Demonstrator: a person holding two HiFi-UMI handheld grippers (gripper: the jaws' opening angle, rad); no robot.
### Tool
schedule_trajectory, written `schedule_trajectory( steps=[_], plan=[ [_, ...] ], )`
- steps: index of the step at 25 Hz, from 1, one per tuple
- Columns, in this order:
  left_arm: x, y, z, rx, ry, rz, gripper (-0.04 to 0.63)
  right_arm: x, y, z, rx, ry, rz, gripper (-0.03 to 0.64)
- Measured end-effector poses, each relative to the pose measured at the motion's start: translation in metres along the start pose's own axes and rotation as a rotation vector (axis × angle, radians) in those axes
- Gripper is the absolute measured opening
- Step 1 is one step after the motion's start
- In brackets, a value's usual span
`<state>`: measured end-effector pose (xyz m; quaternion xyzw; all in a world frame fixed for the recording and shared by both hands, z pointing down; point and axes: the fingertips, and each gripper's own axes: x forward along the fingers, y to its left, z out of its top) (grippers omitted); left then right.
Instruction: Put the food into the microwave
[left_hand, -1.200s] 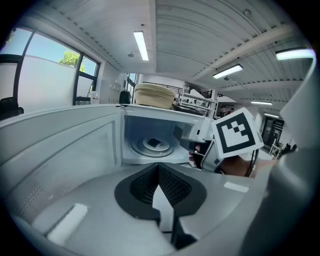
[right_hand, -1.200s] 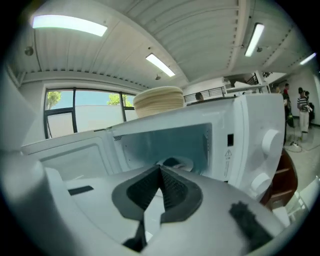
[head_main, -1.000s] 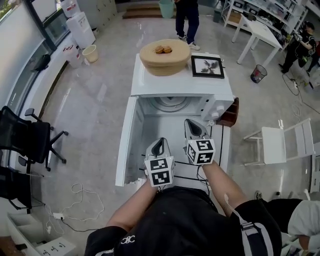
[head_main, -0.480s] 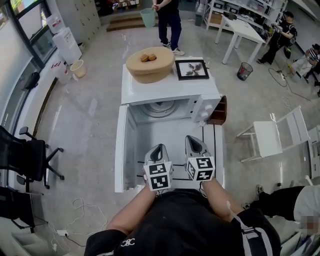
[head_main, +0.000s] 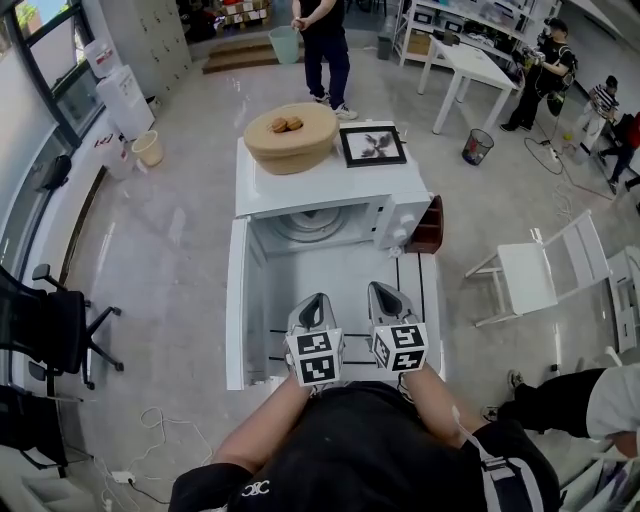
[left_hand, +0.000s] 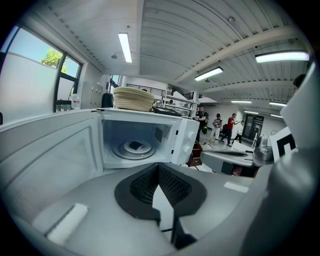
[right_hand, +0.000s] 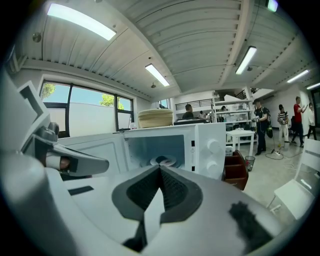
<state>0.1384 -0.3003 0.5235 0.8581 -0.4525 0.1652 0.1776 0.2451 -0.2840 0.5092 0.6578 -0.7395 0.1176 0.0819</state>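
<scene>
The left claw (left_hand: 159, 166) is narrow: its two ribbed pads meet at the tip and nothing sits between them. The right claw (right_hand: 160, 168) is the same, pads pressed together at the tip and empty. In the head view the two claws are side by side, close to the person's body, over the near end of the white table (head_main: 340, 275). Both point toward the microwave (head_main: 330, 185).

The microwave stands at the far end of the table, facing the person. Its door (head_main: 236, 300) is swung fully open to the left, and the left claw is just beside the door's inner face. Both gripper views look straight into the lit cavity, where the round turntable (left_hand: 132, 149) lies flat on the floor of the oven. The control knobs (right_hand: 214, 155) are on the panel to the right of the opening.

The food (head_main: 287, 125), two small brown pieces, lies in a shallow woven basket (head_main: 300, 150) on the left part of the microwave's top, well apart from both claws. A black picture frame (head_main: 373, 146) lies flat just beside the basket on the right. A brown box (head_main: 429, 222) stands against the microwave's right side.

Beyond the table a person (head_main: 325, 40) stands on the glossy floor, and a white chair (head_main: 528, 275) is off to the right.
</scene>
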Motion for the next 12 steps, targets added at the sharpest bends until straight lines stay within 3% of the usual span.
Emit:
schedule_trajectory(
  steps=[12],
  plan=[
    [0.0031, -0.0103, -0.0054, 0.011, 0.013, -0.006, 0.008, -0.0088, -0.0086, -0.0086, 0.001, 0.014, 0.001, 0.008]
  ],
)
